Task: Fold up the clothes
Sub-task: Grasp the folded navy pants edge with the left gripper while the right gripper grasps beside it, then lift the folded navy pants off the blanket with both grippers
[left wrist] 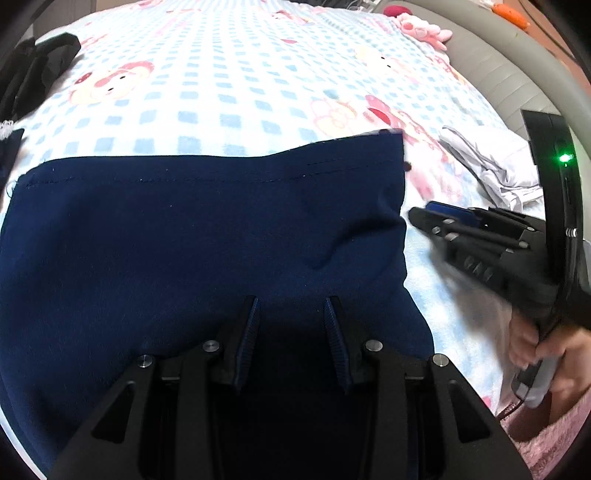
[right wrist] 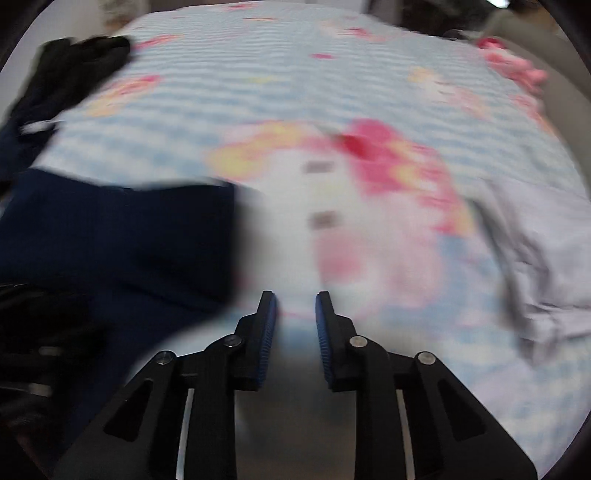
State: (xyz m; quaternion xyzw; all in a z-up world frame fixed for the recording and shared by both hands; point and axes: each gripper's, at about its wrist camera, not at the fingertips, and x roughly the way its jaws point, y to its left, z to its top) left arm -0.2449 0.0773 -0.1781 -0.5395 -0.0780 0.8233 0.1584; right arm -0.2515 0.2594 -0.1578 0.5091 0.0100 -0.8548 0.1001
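navy cloth (left wrist: 207,236) was spread flat across the near part of a bed, its stitched hem (left wrist: 207,177) running straight along the far edge and its right edge falling in a clean line; a few soft dimples were seen near that right side. the left tongs (left wrist: 291,306) were held low over the near middle of the garment, fingers parted to a middling gap with nothing pinched between them. the right tongs (left wrist: 424,214) were seen just off the cloth's right edge, gripped by a hand (left wrist: 546,350); in their own blurred view the right tongs (right wrist: 295,301) were shown parted by a narrow gap and empty, over the blanket (right wrist: 332,92) just beside the navy cloth (right wrist: 122,240).

the squared edges would fit a garment laid out for folding as well as one already folded and released, and which of the two was not settled by the pictures. if another fold were wanted, an edge or corner would have to be pinched by both tongs at once and carried over evenly, so that the layers were not dragged askew on the fleecy blanket.

the bed was covered by a blanket (left wrist: 236,81) of pale blue checks and pink cartoon figures. a pale grey garment (left wrist: 491,170) lay crumpled to the right, dark clothing (left wrist: 33,70) was heaped at the far left, and a pink soft toy (left wrist: 424,27) rested by a grey padded rim (left wrist: 491,62).
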